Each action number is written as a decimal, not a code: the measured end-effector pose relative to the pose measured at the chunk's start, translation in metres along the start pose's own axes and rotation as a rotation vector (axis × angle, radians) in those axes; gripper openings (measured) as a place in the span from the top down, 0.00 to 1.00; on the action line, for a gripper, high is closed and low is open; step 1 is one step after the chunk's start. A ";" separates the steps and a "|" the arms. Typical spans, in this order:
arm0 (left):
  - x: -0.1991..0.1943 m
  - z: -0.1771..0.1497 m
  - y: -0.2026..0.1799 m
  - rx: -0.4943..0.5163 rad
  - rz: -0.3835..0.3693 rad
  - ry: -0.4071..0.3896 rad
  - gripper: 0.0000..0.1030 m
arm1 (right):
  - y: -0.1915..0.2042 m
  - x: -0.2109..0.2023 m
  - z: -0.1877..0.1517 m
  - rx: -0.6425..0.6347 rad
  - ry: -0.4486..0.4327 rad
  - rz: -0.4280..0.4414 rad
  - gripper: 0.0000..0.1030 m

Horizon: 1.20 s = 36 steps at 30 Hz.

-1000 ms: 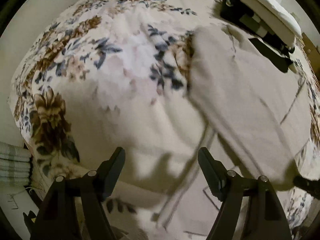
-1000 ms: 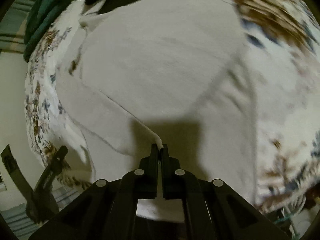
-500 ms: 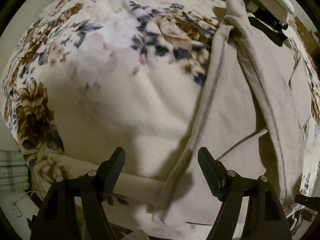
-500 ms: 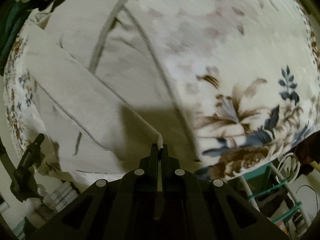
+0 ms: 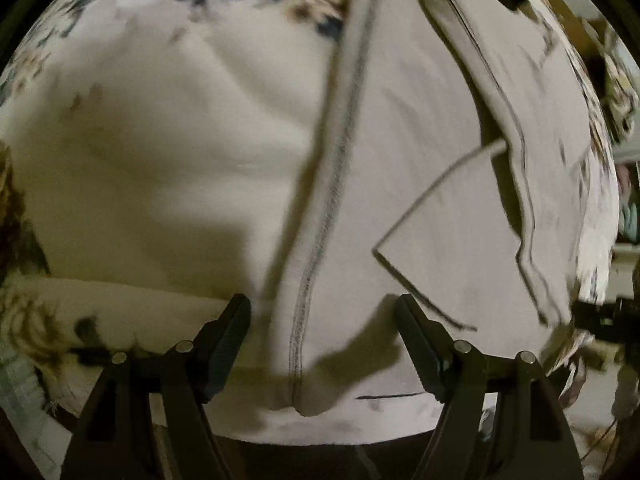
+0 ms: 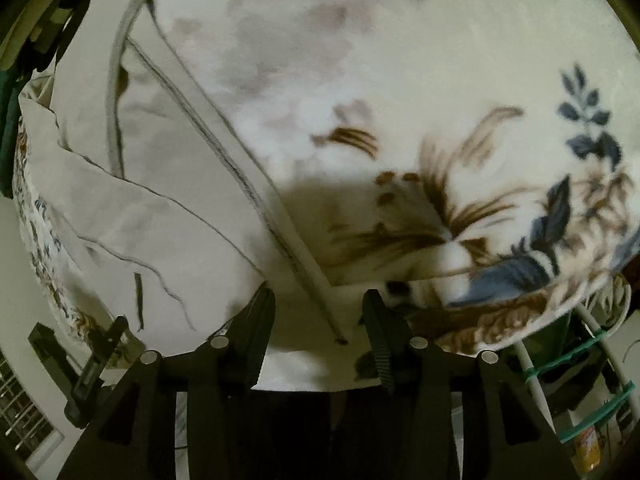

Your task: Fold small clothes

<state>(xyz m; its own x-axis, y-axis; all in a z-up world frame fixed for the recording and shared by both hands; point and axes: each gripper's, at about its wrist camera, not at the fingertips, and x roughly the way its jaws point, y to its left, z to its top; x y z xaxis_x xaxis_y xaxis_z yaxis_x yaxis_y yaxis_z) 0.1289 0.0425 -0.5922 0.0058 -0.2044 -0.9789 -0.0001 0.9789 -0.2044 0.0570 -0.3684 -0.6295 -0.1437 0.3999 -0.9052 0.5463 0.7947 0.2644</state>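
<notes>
Both claws stand wide apart with nothing between their fingers: my left claw (image 5: 322, 334) hangs over the near hem of the garment (image 5: 420, 184), its stitched edge band running up between the fingers, and my right claw (image 6: 318, 314) straddles that band's free end. Beyond them I see the beige garment lying partly folded on the floral blanket (image 6: 440, 100).
</notes>
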 end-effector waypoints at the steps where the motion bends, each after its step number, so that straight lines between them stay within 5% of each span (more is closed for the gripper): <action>1: 0.001 -0.001 -0.001 0.014 0.001 0.000 0.29 | -0.002 0.003 0.000 -0.004 0.004 0.007 0.54; 4: -0.002 -0.003 -0.006 0.032 -0.030 -0.002 0.31 | -0.002 0.011 -0.001 -0.027 0.007 0.027 0.54; 7: -0.008 -0.003 -0.009 0.040 -0.052 0.004 0.46 | 0.002 0.010 -0.001 -0.047 0.003 0.024 0.54; 10: -0.007 -0.013 -0.013 0.044 -0.044 0.020 0.64 | 0.010 0.010 -0.006 -0.072 0.005 0.011 0.63; 13: -0.008 -0.016 -0.010 0.015 -0.056 0.021 0.94 | 0.017 0.012 -0.012 -0.094 0.009 -0.007 0.76; 15: -0.014 -0.015 -0.011 -0.020 -0.069 0.018 0.96 | 0.016 0.011 -0.013 -0.103 0.005 -0.016 0.94; 19: -0.035 -0.018 -0.004 -0.106 -0.136 0.010 0.96 | 0.024 0.002 -0.022 -0.101 -0.010 0.028 0.96; 26: -0.082 0.032 0.009 -0.253 -0.310 -0.072 0.96 | 0.045 -0.051 -0.016 -0.078 -0.051 0.211 0.96; 36: -0.080 0.168 0.005 -0.287 -0.400 -0.232 0.93 | 0.075 -0.131 0.109 -0.017 -0.246 0.339 0.94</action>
<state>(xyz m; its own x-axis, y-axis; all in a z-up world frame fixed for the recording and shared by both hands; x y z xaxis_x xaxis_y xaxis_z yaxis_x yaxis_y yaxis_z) 0.2965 0.0642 -0.5140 0.2819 -0.5232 -0.8043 -0.2254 0.7787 -0.5855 0.2067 -0.4112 -0.5280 0.2445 0.5208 -0.8179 0.5148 0.6451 0.5646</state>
